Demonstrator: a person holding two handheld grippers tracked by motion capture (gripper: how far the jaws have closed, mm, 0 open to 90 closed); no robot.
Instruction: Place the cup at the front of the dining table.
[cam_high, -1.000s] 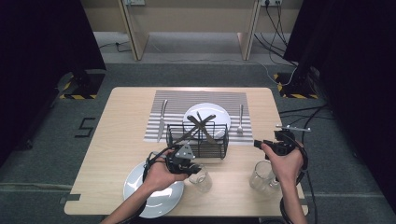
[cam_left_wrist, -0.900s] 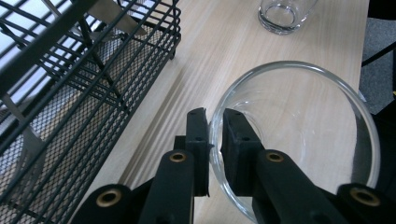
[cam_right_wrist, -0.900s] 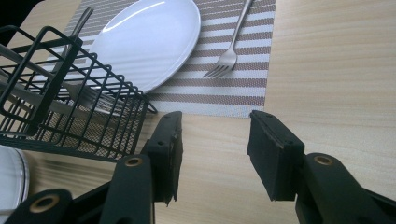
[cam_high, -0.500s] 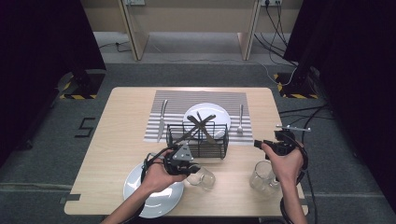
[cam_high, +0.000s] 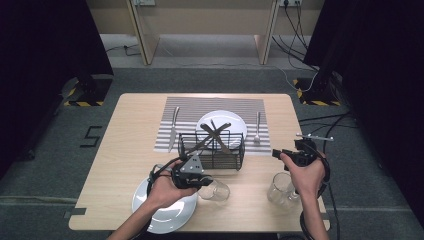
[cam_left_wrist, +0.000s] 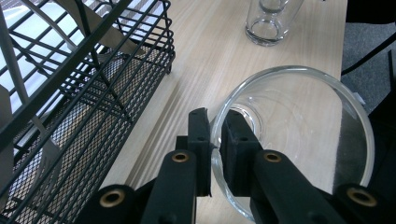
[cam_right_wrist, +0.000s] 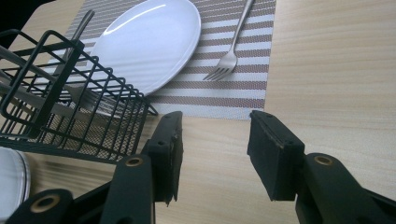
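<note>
High view: left gripper (cam_high: 204, 182) just in front of the wire basket (cam_high: 212, 150), clamped on the rim of a glass (cam_high: 216, 190) lying tipped on its side on the table (cam_high: 125, 150). White plate (cam_high: 162, 212) under the left hand, in front of the basket and to its left. Second glass (cam_high: 281, 189) upright, in front of the basket and off to its right. Right gripper (cam_high: 277, 153) level with the basket's right end, over bare table.

Left gripper view: jaws pinched on the glass (cam_left_wrist: 299, 140) rim, one pad inside, one outside. Basket (cam_left_wrist: 84, 93) close at the left.

Right gripper view: jaws of the right gripper (cam_right_wrist: 215, 140) spread apart, gripping nothing. Beyond the basket (cam_right_wrist: 70, 121), another plate (cam_right_wrist: 149, 42) and a fork (cam_right_wrist: 231, 51) on a striped mat (cam_right_wrist: 219, 91).
</note>
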